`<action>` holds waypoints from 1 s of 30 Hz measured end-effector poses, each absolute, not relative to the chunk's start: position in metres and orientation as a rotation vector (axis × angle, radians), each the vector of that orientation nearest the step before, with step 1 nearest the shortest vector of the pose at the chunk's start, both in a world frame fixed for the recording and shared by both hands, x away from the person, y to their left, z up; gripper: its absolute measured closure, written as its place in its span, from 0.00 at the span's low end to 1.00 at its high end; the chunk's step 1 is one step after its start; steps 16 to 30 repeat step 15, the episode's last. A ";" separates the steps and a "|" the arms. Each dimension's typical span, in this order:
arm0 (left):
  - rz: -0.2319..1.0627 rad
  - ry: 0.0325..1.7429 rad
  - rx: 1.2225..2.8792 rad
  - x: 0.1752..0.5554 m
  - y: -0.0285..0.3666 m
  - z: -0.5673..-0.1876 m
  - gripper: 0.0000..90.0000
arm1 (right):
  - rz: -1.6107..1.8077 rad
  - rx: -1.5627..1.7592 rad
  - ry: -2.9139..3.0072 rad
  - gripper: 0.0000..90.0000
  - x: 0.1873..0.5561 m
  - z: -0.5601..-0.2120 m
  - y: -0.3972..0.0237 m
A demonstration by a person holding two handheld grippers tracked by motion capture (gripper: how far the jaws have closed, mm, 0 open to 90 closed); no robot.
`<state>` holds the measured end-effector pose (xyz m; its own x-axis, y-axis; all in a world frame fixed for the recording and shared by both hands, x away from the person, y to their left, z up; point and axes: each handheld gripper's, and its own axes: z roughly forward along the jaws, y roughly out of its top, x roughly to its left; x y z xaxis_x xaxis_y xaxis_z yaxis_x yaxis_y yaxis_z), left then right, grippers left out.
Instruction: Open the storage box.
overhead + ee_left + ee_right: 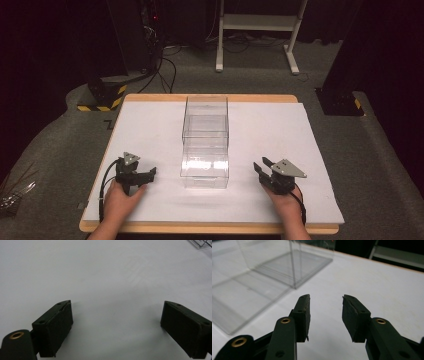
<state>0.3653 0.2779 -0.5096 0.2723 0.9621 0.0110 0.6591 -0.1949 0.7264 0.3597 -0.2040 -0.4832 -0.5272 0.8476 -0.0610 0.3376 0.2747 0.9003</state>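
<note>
A clear plastic box [205, 142] stands in the middle of the white-covered table [150, 120], with a clear drawer part pulled out toward the near side. My left gripper [151, 172] rests on the table to the left of the box and points toward it. Its jaws stand wide open over bare white surface [117, 303], and a corner of the box [201, 243] shows at the top right. My right gripper [261, 165] sits to the right of the box, apart from it. Its jaws are open with nothing between them [325, 297], and the box [274, 270] lies ahead to the left.
Grey carpet surrounds the table. A black-and-yellow striped base [102, 97] with cables sits at the back left. A white stand frame [255, 30] is behind the table, a black base [340, 102] at the back right. Clear items [12, 192] lie on the floor at far left.
</note>
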 end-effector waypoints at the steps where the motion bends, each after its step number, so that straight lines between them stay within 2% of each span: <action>1: 0.640 1.457 1.937 0.365 0.278 -0.510 0.12 | 1.196 1.073 2.002 0.64 0.361 -0.485 -0.205; 7: 0.641 1.458 1.936 0.365 0.278 -0.510 0.12 | 1.077 1.144 2.037 0.62 0.370 -0.498 -0.211; 30: 0.641 1.458 1.935 0.365 0.278 -0.510 0.12 | 1.047 1.139 2.053 0.61 0.371 -0.499 -0.209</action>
